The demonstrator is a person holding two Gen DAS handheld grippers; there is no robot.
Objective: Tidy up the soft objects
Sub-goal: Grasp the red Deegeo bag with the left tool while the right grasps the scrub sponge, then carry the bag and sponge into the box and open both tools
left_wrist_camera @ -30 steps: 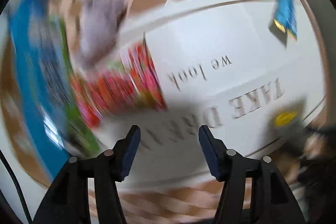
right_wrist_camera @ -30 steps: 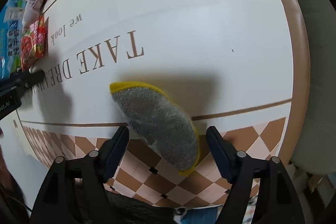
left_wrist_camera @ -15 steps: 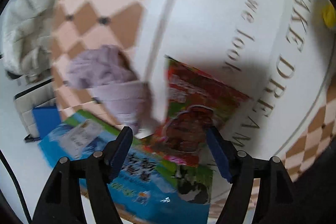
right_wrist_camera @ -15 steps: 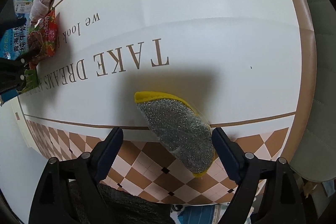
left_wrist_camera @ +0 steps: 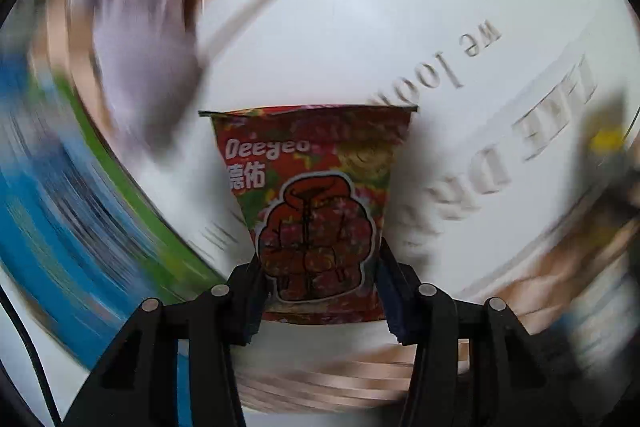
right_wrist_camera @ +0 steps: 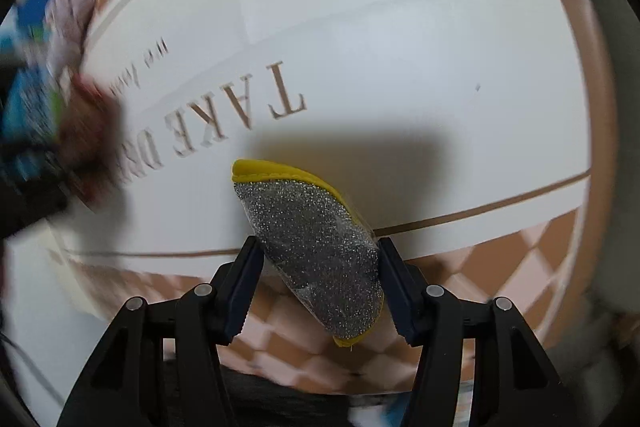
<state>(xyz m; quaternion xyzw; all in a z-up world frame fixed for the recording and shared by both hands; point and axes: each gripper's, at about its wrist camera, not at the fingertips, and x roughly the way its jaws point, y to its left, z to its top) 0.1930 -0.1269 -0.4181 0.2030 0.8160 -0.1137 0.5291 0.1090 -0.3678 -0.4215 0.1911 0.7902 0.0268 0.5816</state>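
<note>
Fingers of the left gripper (left_wrist_camera: 318,279), just closing, pinched a red packet (left_wrist_camera: 316,203) whose long axis ran toward twelve o'clock, while the right gripper (right_wrist_camera: 320,283), also closing, clamped the yellow-edged sponge (right_wrist_camera: 316,247) above the counter (right_wrist_camera: 400,47).

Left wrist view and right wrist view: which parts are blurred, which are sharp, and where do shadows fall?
Left wrist view: red packet sharp, surroundings smeared. Right wrist view: sponge sharp, casting a dark shadow on the white table; left edge blurred.
</note>
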